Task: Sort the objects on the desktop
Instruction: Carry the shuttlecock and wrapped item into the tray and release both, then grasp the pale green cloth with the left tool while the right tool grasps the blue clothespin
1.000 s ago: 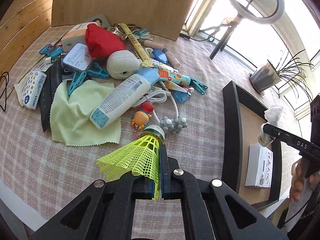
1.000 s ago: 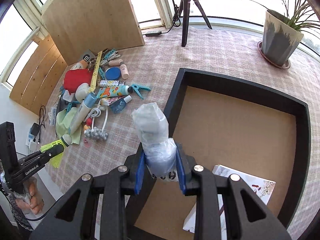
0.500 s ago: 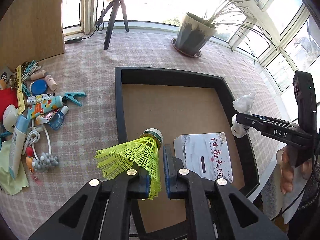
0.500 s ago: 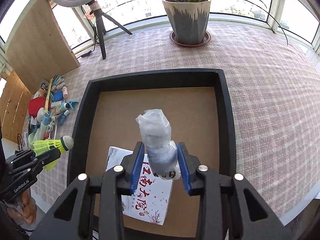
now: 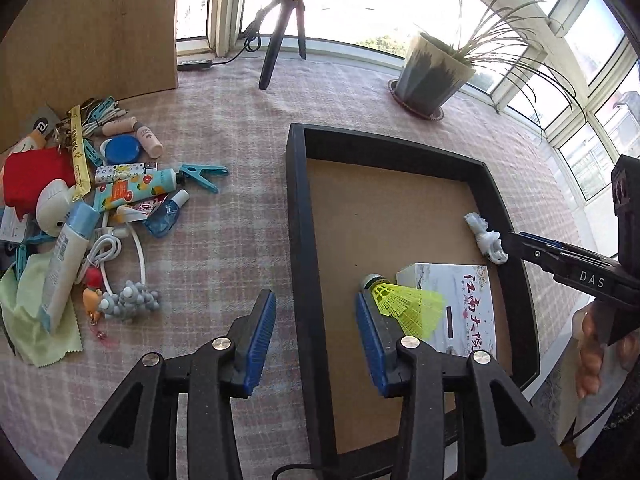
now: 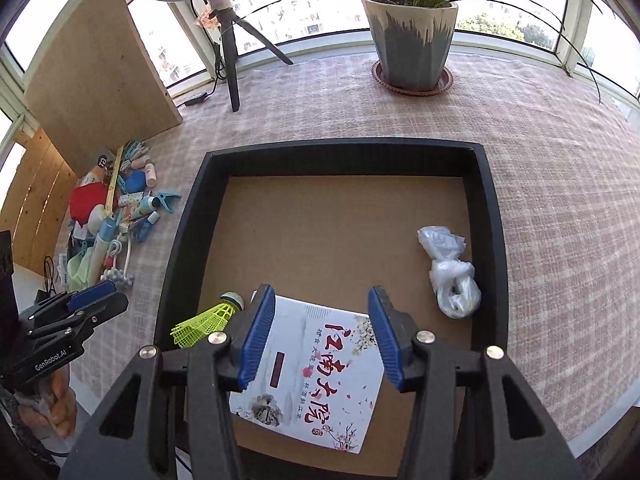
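Observation:
A black tray (image 5: pixel 296 216) (image 6: pixel 188 216) with a brown floor holds a white printed box (image 5: pixel 460 304) (image 6: pixel 320 376), a yellow-green shuttlecock (image 5: pixel 404 300) (image 6: pixel 208 318) and a crumpled clear plastic bag (image 5: pixel 486 238) (image 6: pixel 450 276). My left gripper (image 5: pixel 316 334) is open and empty over the tray's left wall, the shuttlecock just right of its right finger. My right gripper (image 6: pixel 322 338) is open and empty above the box, the bag lying to its right by the tray's right wall. A pile of small objects (image 5: pixel 92 208) (image 6: pixel 116 216) lies on the checked cloth left of the tray.
The pile holds a white tube (image 5: pixel 68 256), a green cloth (image 5: pixel 36 320), a red pouch (image 5: pixel 32 176), blue clips and a white cable. A potted plant (image 6: pixel 412 36), a tripod (image 5: pixel 280 36) and a wooden board (image 6: pixel 96 64) stand at the back.
Both grippers opened. The left one let go of the shuttlecock and the right one let go of the plastic bag; both now lie in the tray.

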Available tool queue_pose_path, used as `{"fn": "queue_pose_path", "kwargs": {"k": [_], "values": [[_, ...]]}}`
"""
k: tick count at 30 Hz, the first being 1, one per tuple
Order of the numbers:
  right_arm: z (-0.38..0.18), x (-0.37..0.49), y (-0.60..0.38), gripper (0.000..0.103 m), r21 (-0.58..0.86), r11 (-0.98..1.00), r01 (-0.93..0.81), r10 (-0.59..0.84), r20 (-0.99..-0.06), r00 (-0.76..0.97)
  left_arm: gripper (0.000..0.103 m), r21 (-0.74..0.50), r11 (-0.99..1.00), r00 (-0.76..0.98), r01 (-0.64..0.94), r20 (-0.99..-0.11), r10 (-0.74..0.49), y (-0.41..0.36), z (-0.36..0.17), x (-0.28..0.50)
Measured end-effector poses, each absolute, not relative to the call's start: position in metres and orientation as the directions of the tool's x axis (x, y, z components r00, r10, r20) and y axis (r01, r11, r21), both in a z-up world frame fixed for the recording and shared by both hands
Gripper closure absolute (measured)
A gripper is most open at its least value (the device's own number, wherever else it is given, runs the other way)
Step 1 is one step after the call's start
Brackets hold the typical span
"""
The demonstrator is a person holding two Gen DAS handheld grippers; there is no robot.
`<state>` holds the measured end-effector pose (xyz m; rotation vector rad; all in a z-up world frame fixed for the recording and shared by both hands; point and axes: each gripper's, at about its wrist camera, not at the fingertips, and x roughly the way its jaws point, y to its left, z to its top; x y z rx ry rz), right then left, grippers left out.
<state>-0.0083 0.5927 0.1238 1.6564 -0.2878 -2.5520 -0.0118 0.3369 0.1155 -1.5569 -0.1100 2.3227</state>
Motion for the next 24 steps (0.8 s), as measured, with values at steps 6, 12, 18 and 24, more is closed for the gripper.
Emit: {"fn": "queue_pose_path", "kwargs": {"k": [6, 12, 18, 24], "values": [[0.130, -0.028, 0.541, 0.055, 0.217, -0.975, 0.057, -0.221, -0.890, -0.398, 0.064, -0.221, -0.969, -0.358, -0.115, -0.900, 0.248, 0.269, 0.109, -0.012], [0.135, -0.053, 0.472, 0.055, 0.231, -0.957, 0.173, -0.279, -0.891, -0.357, 0.064, -0.196, -0.979, -0.393, 0.063, -0.906, 0.156, 0.175, 0.107, -0.013], [0.134, -0.086, 0.400, 0.048, 0.227, -0.936, 0.269, -0.309, -0.897, -0.316, 0.065, -0.207, -0.951, -0.386, 0.231, -0.916, 0.106, 0.101, 0.094, -0.011], [0.116, -0.134, 0.365, 0.048, 0.130, -0.937, 0.325, -0.225, -0.935, -0.274, 0.067, -0.200, -0.934, -0.368, 0.297, -0.926, 0.081, 0.064, 0.077, -0.007]]}}
